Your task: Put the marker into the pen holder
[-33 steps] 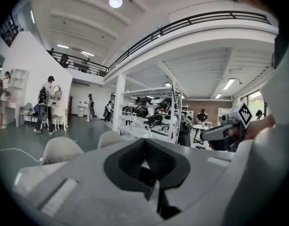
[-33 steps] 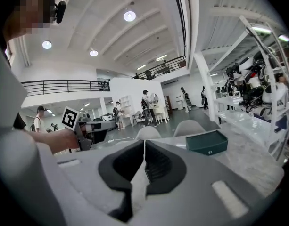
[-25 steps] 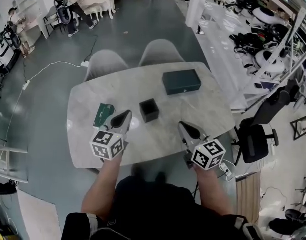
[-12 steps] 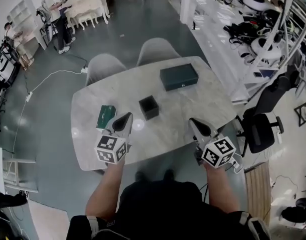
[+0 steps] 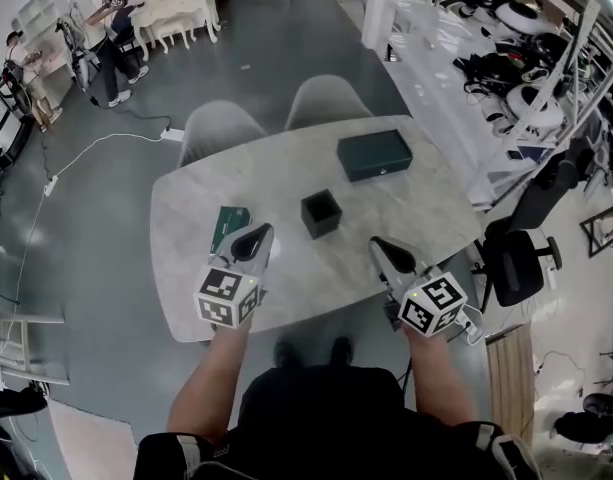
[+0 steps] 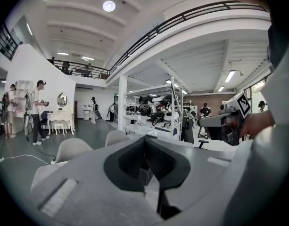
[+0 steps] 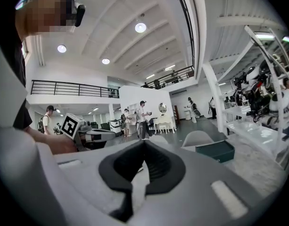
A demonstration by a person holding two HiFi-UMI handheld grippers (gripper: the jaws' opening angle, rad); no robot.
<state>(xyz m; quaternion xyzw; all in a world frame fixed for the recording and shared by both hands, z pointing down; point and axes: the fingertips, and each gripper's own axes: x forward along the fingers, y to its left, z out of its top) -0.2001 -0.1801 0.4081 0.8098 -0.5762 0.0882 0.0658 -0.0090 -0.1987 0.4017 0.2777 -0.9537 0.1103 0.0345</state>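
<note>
The black square pen holder (image 5: 321,213) stands open-topped in the middle of the marble table (image 5: 276,173). No marker shows in any view. My left gripper (image 5: 254,236) hovers over the table's near left part, next to a flat green pack (image 5: 229,226), with its jaws shut and empty. My right gripper (image 5: 381,245) hangs over the near right edge, also shut and empty. In the left gripper view the closed jaws (image 6: 144,139) point across the table, and a dark box that may be the holder (image 6: 145,175) shows behind them. The right gripper view has its jaws (image 7: 144,143) closed together.
A dark green case (image 5: 374,154) lies at the table's far right, also seen in the right gripper view (image 7: 215,150). Two grey chairs (image 5: 271,118) stand behind the table. A black office chair (image 5: 516,263) and white shelving (image 5: 456,28) are to the right. People stand far off at the left.
The head view has shifted a little, so the table sits slightly further right in frame. Both grippers stay shut near the front edge, the left one now closer to the green pack.
</note>
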